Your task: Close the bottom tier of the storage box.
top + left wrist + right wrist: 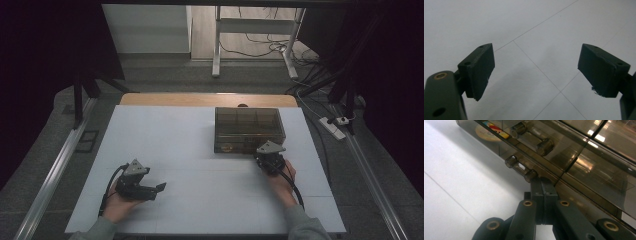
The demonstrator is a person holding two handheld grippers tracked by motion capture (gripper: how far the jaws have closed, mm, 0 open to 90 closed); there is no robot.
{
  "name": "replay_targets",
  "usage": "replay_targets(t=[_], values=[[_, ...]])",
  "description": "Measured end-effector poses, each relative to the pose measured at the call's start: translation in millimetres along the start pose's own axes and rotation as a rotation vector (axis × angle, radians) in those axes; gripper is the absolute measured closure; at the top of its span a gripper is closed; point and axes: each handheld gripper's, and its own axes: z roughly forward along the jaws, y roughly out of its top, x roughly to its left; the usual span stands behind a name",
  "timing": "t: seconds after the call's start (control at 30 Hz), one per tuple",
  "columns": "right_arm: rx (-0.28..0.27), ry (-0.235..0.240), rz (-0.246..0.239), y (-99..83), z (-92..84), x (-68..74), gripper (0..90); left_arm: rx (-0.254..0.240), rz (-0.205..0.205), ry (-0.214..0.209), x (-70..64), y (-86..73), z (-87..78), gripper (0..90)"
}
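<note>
A smoky see-through compartment box with its lid down sits on the white table, right of centre. My right gripper is at its near right corner. In the right gripper view the two jaws are pressed together, shut, with nothing visible between them. The right gripper has its tips against the box at the front lip, beside a clear cylindrical clasp. My left gripper lies low over the table at the near left, pointing right. The left gripper is open, and bare table shows between its pads.
The white table top has a wooden strip along its far edge. Metal rails run down both sides. A power strip and cables lie on the floor at the right, and a white stand's legs are beyond.
</note>
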Motion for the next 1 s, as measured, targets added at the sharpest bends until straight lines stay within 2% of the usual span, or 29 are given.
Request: replay_targets(t=[0.5,0.67,0.8,0.83,1.0], values=[[-0.008,0.006,0.007,2.0,2.3,-2.6,90.0,-0.006,-0.007,0.003,0.3,0.3,-0.6,15.4],[-0.027,0.02,0.006,2.3,-2.4,-3.7,90.0,-0.009,-0.019,0.005,1.4,0.5,-1.4,15.5],[-0.032,0.033,0.025,1.4,-7.5,-5.3,89.9,-0.012,-0.021,0.01,1.4,0.4,-2.1,15.5],[-0.033,0.038,0.026,1.0,-9.4,-6.0,87.2,-0.011,-0.02,0.011,1.4,0.4,-2.0,15.5],[-0.049,0.067,0.056,-0.4,-21.7,-8.6,60.7,-0.015,-0.015,0.012,0.4,-0.1,-3.2,15.4]])
